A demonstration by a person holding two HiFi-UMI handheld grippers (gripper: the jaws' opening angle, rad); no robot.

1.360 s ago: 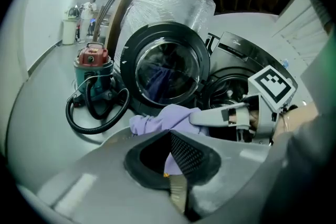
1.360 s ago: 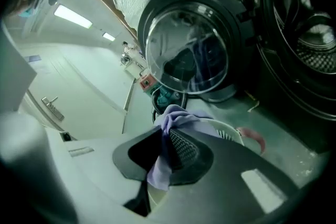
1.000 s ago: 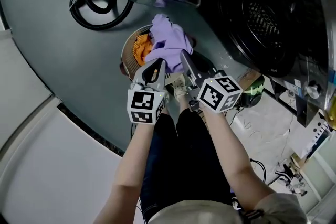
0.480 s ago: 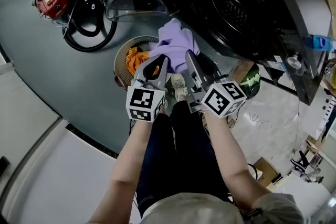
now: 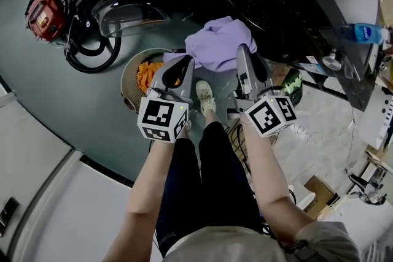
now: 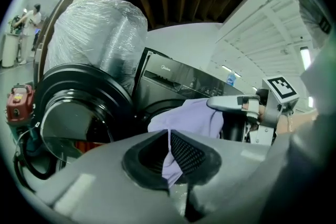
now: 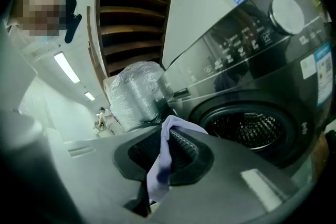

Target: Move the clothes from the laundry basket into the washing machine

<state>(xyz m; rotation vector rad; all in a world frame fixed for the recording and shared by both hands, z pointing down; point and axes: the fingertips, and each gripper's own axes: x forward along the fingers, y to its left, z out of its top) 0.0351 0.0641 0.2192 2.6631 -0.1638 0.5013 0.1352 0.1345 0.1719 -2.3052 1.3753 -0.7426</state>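
A lilac garment [image 5: 218,43] hangs in the air between both grippers, in front of the dark washing machine [image 5: 288,3]. My left gripper [image 5: 184,62] is shut on its left side, with lilac cloth [image 6: 173,162] pinched between the pads. My right gripper [image 5: 244,52] is shut on its right side, with a fold of cloth [image 7: 160,165] trailing out of the jaws. The drum opening [image 7: 249,131] lies just right of the right gripper. Below sits the round laundry basket [image 5: 131,80] with an orange garment [image 5: 147,72] in it.
The machine's round door [image 5: 123,12] stands swung open at the upper left. A red vacuum cleaner [image 5: 43,12] with a black hose [image 5: 83,52] lies on the grey floor. A blue-capped bottle [image 5: 363,32] stands on top of the machine. The person's shoe [image 5: 206,97] is beside the basket.
Both grippers have lifted the lilac garment up out of the basket and carried it to the right, toward the machine's opening. The orange garment stays in the basket.
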